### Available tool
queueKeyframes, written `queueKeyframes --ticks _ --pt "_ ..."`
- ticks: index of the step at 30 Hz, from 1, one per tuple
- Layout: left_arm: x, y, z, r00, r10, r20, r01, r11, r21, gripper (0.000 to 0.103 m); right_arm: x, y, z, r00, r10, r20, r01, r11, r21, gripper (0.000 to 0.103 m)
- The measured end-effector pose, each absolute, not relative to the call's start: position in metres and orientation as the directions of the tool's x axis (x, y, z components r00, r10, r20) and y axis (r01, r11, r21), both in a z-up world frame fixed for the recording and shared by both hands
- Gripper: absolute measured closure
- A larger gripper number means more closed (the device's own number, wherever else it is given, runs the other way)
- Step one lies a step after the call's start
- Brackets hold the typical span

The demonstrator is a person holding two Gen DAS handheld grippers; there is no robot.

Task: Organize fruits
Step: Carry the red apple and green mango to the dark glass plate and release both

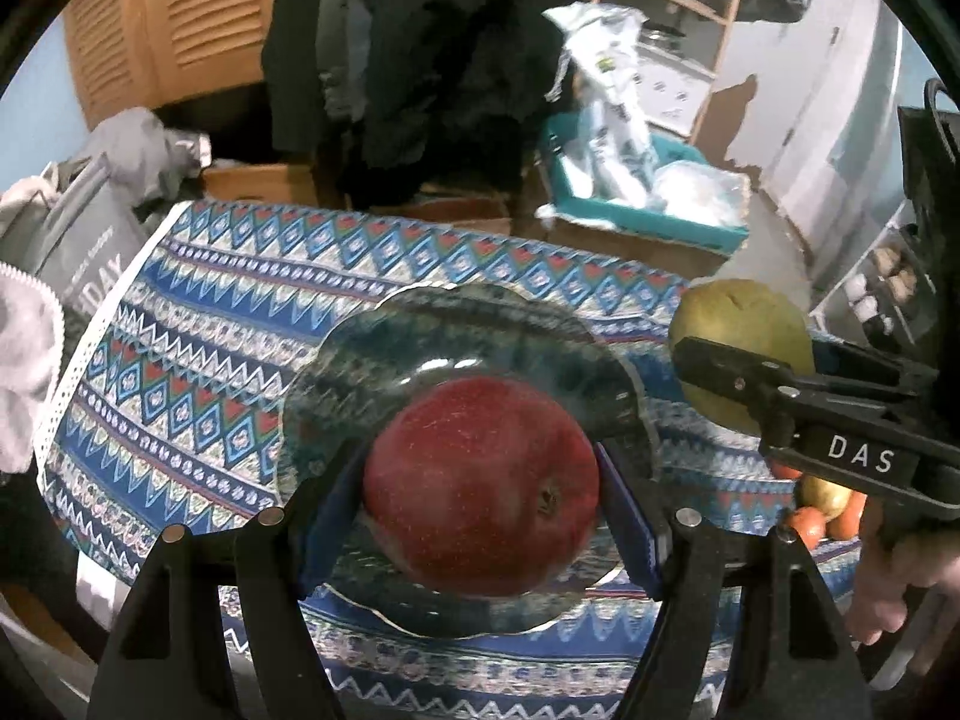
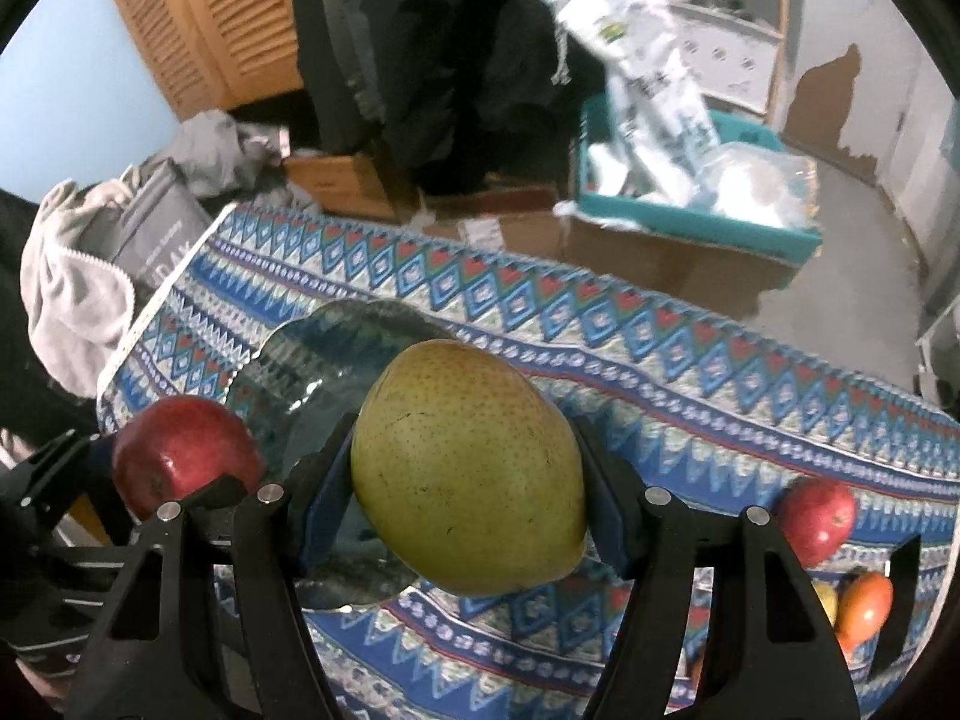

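My left gripper (image 1: 480, 480) is shut on a red apple (image 1: 480, 486) and holds it just above a dark green glass plate (image 1: 420, 336) on the patterned cloth. My right gripper (image 2: 462, 474) is shut on a green pear (image 2: 468, 468) and holds it above the plate's right side (image 2: 336, 354). In the left wrist view the pear (image 1: 741, 330) and right gripper sit to the right of the plate. In the right wrist view the apple (image 2: 186, 450) is at the left. More fruits lie at the right: a red apple (image 2: 819, 519) and orange ones (image 2: 864, 603).
The blue patterned cloth (image 1: 210, 330) covers the table. Beyond its far edge are cardboard boxes (image 2: 660, 258), a teal bin with plastic bags (image 1: 630, 180), hanging dark clothes (image 1: 420, 60), and a grey bag (image 1: 90, 252) at the left.
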State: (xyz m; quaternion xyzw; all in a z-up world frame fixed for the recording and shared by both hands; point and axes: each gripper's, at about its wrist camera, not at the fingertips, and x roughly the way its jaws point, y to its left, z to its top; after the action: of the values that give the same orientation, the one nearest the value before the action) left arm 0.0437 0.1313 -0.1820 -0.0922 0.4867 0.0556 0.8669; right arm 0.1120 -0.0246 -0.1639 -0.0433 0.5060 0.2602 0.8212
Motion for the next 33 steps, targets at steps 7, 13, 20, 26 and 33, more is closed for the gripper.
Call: queueKeyframes --ticks 7,13,20,26,33 --pt "0.048 0.152 -0.217 0.437 0.017 -0.899 -0.235 0.967 -0.095 0.026 0.119 0.005 -0.194 0.28 0.356 -0.891 -0.498 0.848 0.182 0.035" --pt "0.05 0.156 -0.237 0.384 0.024 -0.923 -0.244 0.967 -0.077 0.026 0.117 0.019 -0.214 0.241 0.326 -0.914 -0.519 0.839 0.163 0.035" --pt "0.052 0.159 -0.251 0.339 0.012 -0.941 -0.256 0.963 -0.08 0.026 0.114 0.024 -0.231 0.194 0.303 -0.933 -0.53 0.833 0.16 0.035" --pt "0.053 0.155 -0.261 0.293 0.02 -0.956 -0.249 0.967 -0.056 0.026 0.112 0.025 -0.238 0.178 0.291 -0.94 -0.531 0.833 0.157 0.035" --pt "0.055 0.154 -0.27 0.244 -0.009 -0.97 -0.251 0.965 -0.072 0.026 0.115 0.022 -0.234 0.177 0.324 -0.929 -0.513 0.836 0.193 0.035"
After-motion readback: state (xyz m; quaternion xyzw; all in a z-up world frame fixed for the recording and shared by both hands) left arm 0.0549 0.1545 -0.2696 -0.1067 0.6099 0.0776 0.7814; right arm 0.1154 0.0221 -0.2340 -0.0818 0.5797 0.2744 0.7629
